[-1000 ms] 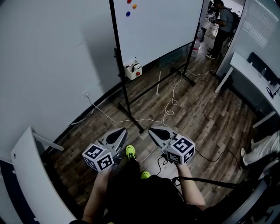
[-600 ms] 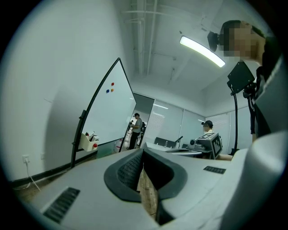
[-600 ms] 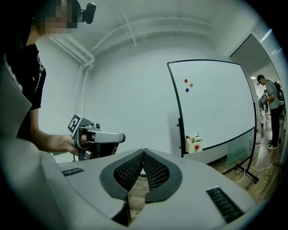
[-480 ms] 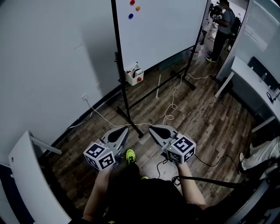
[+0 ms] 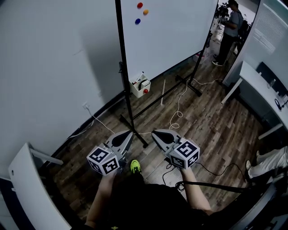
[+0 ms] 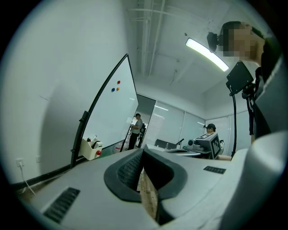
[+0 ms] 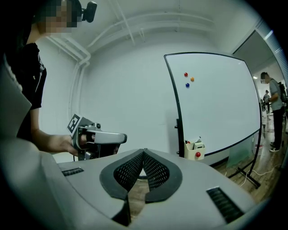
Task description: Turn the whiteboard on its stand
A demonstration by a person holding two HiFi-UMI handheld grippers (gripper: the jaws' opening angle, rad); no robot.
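I'm looking down on a dark wood floor (image 5: 211,121), with a plain white wall (image 5: 54,67) running along the left. The whiteboard (image 5: 171,31) stands ahead of me, far centre. Its near edge is close to the wall and its far edge is angled out to the right. It hangs on a black stand (image 5: 123,76) whose near foot lies on the floor just beyond my grippers, without touching them. A white desk (image 5: 258,87) sits on the right, and a person (image 5: 229,31) stands far right beyond the board.

I hold both grippers side by side at the near centre, pointing towards the stand's near post. The left gripper (image 5: 129,133) has its jaws pressed together, with nothing between them. The right gripper (image 5: 154,132) is the same, tips meeting and empty. Neither one touches the board or the stand.

A small cream box (image 5: 140,85) of pens hangs on the near post, low on the board side. A white cable (image 5: 177,105) winds across the floor under the board. Red, orange and blue magnets (image 5: 140,5) sit near the board's top left corner.
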